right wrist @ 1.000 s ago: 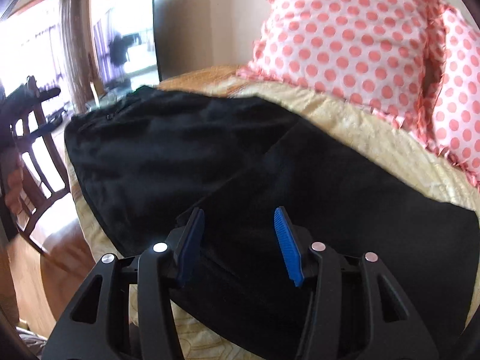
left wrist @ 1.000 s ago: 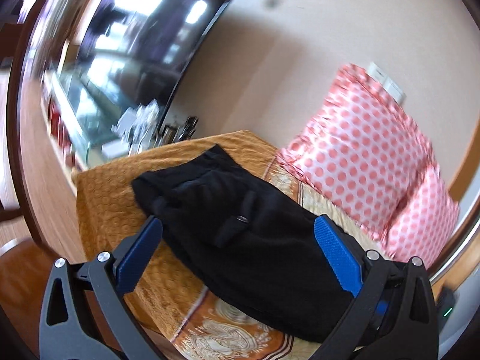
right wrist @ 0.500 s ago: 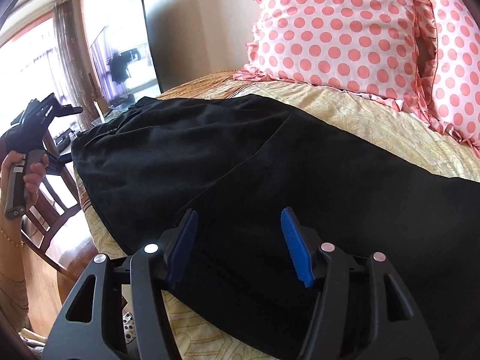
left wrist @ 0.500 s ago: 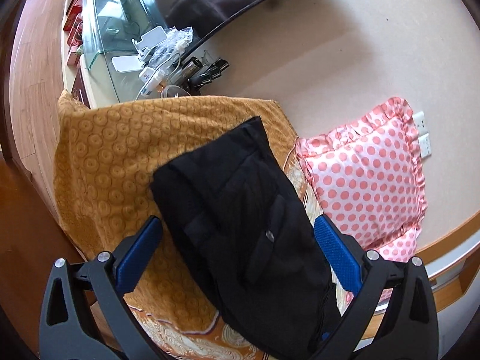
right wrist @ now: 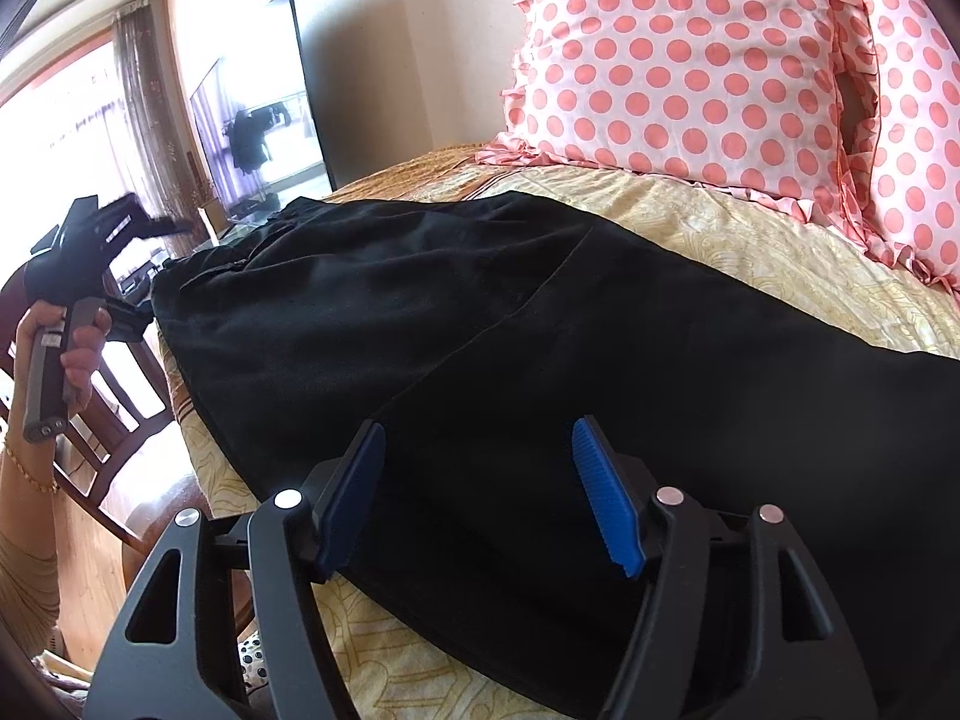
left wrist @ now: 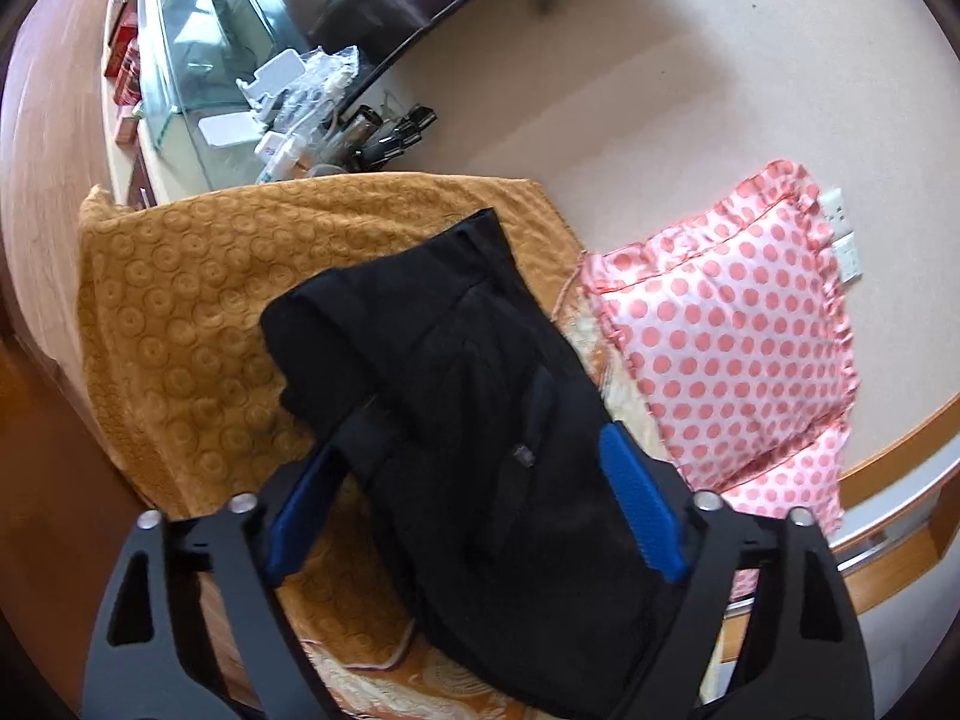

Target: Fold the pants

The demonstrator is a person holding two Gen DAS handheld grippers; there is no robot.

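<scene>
1 pair of black pants (right wrist: 540, 330) lying on the bed (right wrist: 750, 240) by 2 pillows (right wrist: 690, 60), left gripper (left wrist: 474, 492) closing, right gripper (right wrist: 480, 480) opening, both empty, shelf clutter (left wrist: 300, 102) showing only in left view, hand (right wrist: 66, 336) only in right.

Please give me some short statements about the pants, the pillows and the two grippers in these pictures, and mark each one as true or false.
1. The black pants lie spread on the bedspread. True.
2. The right gripper is shut on the fabric. False: its blue pads stand apart over the pants and pinch nothing; the jaws have just been opening.
3. The polka-dot pillows are white with pink dots. True.
4. The left gripper holds a pillow. False: its jaws are open with the pants seen between them, though they have just been closing.
5. The pants cover the pillows. False: the pillows stand beyond the pants, uncovered.
</scene>
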